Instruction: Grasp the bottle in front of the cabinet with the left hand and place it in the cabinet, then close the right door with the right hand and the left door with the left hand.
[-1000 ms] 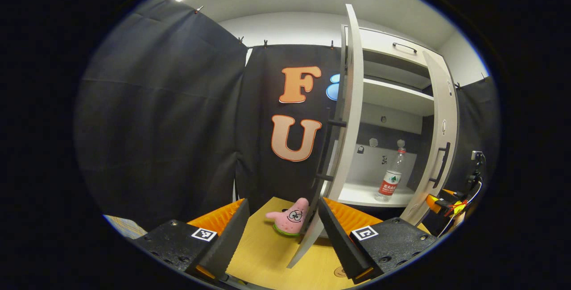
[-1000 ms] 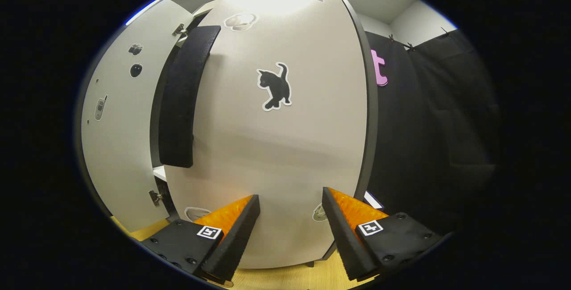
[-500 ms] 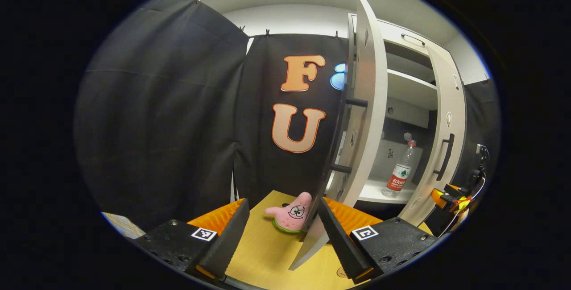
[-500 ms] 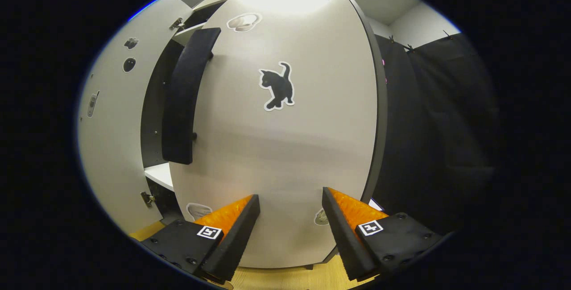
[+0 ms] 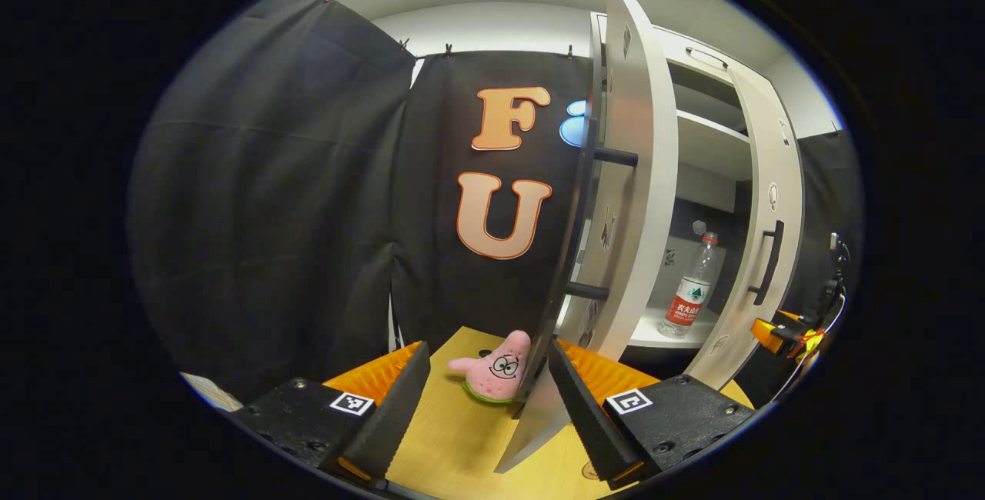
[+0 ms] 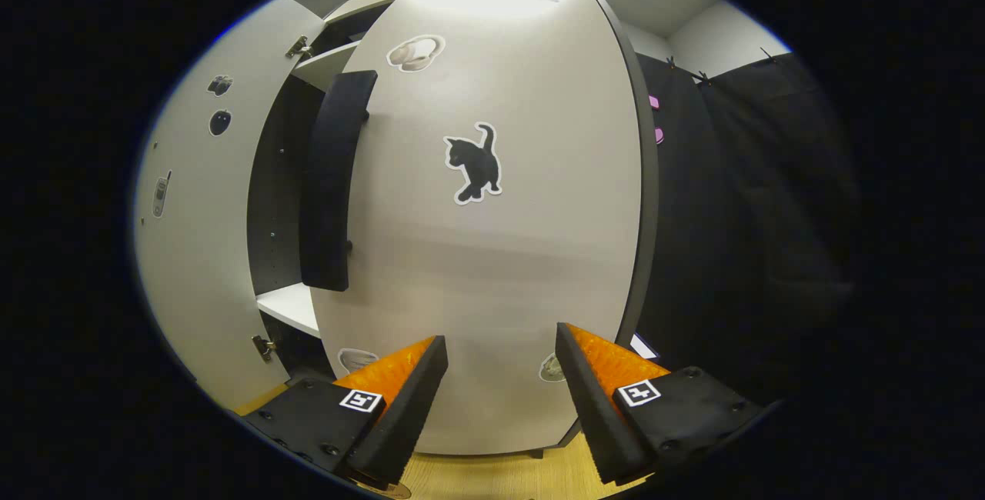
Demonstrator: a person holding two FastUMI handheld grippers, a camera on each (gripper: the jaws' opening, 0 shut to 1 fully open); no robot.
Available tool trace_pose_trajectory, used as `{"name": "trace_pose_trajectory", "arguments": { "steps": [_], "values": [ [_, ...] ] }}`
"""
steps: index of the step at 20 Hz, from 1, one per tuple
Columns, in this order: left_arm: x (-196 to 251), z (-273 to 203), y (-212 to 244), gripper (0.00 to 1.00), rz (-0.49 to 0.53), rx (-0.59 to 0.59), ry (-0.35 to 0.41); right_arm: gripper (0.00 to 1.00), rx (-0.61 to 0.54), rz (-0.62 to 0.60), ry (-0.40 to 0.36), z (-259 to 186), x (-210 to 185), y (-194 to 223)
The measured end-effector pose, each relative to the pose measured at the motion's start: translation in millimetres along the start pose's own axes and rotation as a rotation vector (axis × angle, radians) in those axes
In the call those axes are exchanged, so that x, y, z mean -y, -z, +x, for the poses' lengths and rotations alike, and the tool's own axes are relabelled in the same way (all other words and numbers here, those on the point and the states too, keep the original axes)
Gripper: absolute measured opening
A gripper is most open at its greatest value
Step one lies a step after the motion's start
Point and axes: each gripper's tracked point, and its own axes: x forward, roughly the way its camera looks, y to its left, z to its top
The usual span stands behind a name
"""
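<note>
Straight ahead of the right gripper [image 6: 496, 385], whose jaws are spread and empty, the right door [image 6: 492, 254] stands tall, partly open. Beyond the left gripper [image 5: 481, 392], jaws also spread, the bottle [image 5: 690, 292] stands upright inside the cabinet [image 5: 712, 131].

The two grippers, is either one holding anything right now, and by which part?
Nothing is held. The left gripper is open, the left door's edge passing between its fingers. The right gripper is open, facing the right door. The bottle stands inside the cabinet.
</note>
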Motion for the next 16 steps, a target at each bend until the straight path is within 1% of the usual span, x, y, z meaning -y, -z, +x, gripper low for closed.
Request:
{"name": "trace_pose_trajectory", "arguments": {
  "steps": [3,4,5,7,8,9,11,12,13,14,15,16],
  "values": [
    [1.5,-1.9,-0.8,0.95,0.004,0.001,-0.014,0.95,-0.022,0.018,-0.007,-10.5,6.1,0.1],
    [2.4,-2.3,-1.2,0.92,0.016,0.001,-0.018,0.95,-0.022,0.029,-0.009,-15.2,8.7,-1.5],
    [3.5,-2.7,-2.6,0.95,0.033,0.002,-0.021,0.95,-0.019,0.038,-0.009,-19.7,11.5,-3.1],
    [8.6,-5.2,-3.6,0.95,0.068,0.004,-0.027,0.95,-0.014,0.044,-0.004,-29.9,17.6,-7.0],
    [10.4,-6.9,-4.2,0.92,0.080,0.009,-0.034,0.95,-0.017,0.045,-0.003,-36.2,19.8,-8.8],
    [14.1,-8.0,-4.6,0.95,0.086,0.013,-0.031,0.95,-0.014,0.048,-0.004,-41.1,21.4,-12.2],
    [24.6,-9.8,-1.7,0.94,0.078,0.012,-0.014,0.95,-0.002,0.054,-0.007,-52.5,25.5,-21.1],
    [28.7,-10.8,-0.3,0.92,0.068,0.008,-0.001,0.95,0.010,0.057,-0.007,-58.1,28.0,-26.5],
    [32.7,-11.2,0.8,0.94,0.056,0.004,0.011,0.95,0.022,0.057,-0.004,-64.4,31.4,-32.0],
    [37.1,-11.2,2.3,0.92,0.046,0.000,0.022,0.95,0.033,0.055,0.000,-70.9,35.2,-36.6],
    [41.8,-11.8,2.9,0.92,0.040,-0.003,0.033,0.95,0.041,0.047,0.008,-77.8,40.1,-40.0],
    [45.5,-11.8,3.9,0.96,0.041,-0.004,0.041,0.95,0.043,0.035,0.017,-85.7,44.9,-42.1]
  ]
}}
